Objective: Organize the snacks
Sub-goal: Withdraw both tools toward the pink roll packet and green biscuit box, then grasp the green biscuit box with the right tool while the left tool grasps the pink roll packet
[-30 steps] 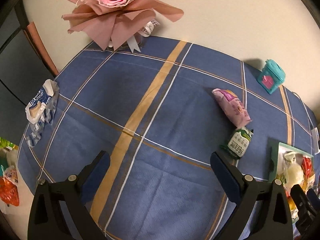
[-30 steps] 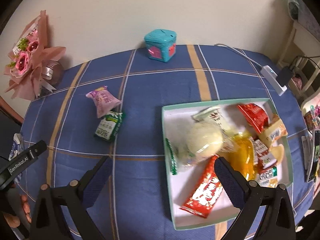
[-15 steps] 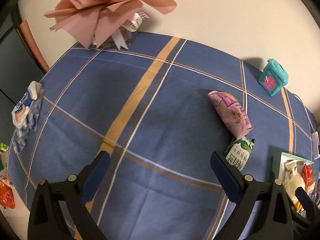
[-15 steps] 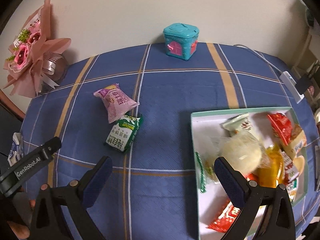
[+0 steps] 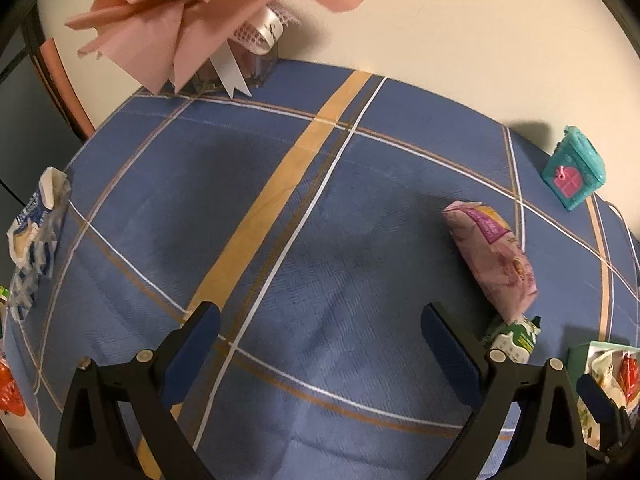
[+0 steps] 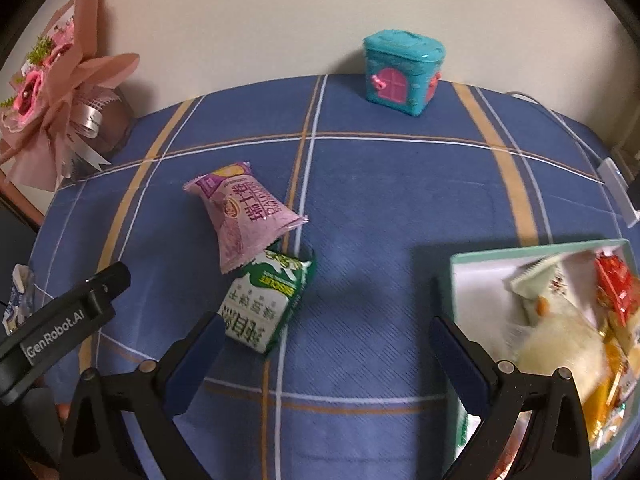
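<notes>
Both tongs, left tongs (image 5: 320, 354) and right tongs (image 6: 320, 360), gape empty (green packet (image 6: 264, 304) beside the right)

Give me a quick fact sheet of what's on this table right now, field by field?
Surface: blue plaid tablecloth
Loose snacks: purple packet overlapping the green biscuit packet
Tray: box of snacks, at the right
Decor: pink bouquet, teal house-shaped box
Left hand-held gripper: open, empty
Right hand-held gripper: open, empty, near the green packet
</notes>
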### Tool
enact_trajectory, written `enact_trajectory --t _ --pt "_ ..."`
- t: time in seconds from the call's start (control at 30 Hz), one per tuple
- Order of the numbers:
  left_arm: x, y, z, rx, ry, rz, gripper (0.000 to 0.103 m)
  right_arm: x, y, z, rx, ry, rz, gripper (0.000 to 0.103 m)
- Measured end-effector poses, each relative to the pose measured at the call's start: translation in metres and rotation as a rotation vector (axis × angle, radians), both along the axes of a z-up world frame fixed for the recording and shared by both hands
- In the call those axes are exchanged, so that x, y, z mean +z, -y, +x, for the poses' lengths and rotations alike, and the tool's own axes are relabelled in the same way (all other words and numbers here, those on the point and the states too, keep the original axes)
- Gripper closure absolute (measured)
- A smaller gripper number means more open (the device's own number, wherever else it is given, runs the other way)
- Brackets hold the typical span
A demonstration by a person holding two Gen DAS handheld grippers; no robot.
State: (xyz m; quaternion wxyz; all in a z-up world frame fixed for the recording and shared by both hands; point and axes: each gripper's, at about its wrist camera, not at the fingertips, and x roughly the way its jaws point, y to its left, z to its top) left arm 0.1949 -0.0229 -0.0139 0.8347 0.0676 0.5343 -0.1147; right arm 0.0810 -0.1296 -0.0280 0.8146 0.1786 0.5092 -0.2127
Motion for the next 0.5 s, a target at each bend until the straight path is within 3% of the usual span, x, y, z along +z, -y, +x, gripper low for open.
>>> enact_trajectory --t 0.5 --pt "-0.025 -0.006 0.011 0.026 -0.038 -0.007 0.003 -0.033 -0.010 0.033 0.035 -0.048 -0.059 0.000"
